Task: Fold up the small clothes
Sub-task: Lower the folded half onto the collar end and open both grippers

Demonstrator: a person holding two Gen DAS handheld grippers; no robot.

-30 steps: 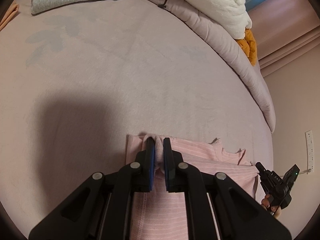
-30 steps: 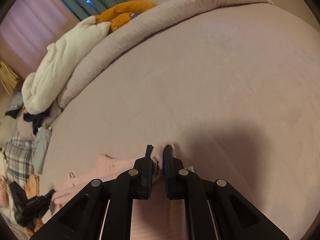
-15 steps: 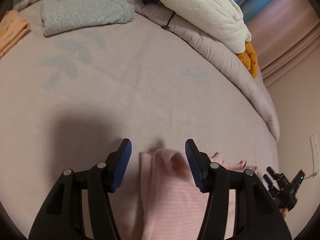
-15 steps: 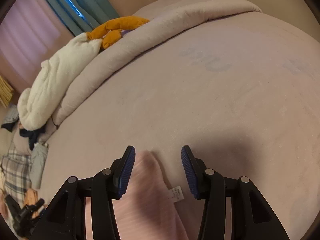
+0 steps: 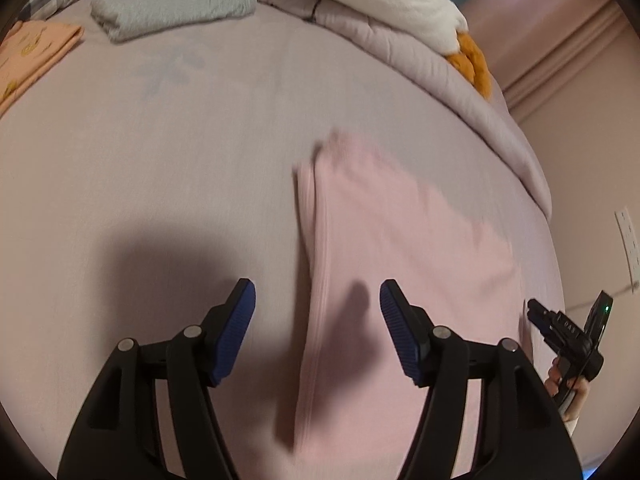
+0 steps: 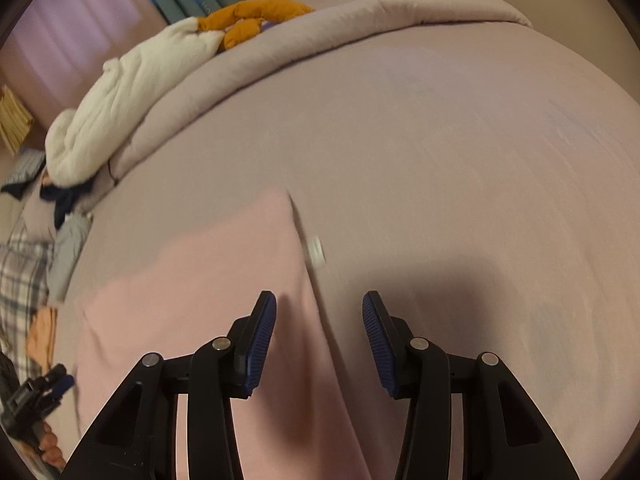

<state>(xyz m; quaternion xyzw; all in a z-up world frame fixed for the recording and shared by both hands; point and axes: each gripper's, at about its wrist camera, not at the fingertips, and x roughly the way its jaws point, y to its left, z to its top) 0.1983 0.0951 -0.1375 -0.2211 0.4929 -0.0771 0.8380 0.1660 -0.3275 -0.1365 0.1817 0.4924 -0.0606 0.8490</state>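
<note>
Both grippers have let go of the pink garment (image 5: 400,264) that each pinched a second ago and have drawn back from its far edge. The left gripper (image 5: 318,322) has just been opening; its jaws stand spread above the garment's left hem, pads clear of the cloth. The right gripper (image 6: 319,338) likewise has its jaws spread, over the garment's right edge, nothing pressed between them. The garment lies flat and folded on the pale bed sheet (image 5: 160,140), blurred by motion. Only the right wrist view shows the small white label (image 6: 315,250) at the garment's right edge. Only the left wrist view shows clearly the folded grey garment (image 5: 176,4) and folded orange garment (image 5: 32,52) at the far left. Both views show the white blanket (image 6: 132,88) on the rolled quilt (image 6: 360,28).
</note>
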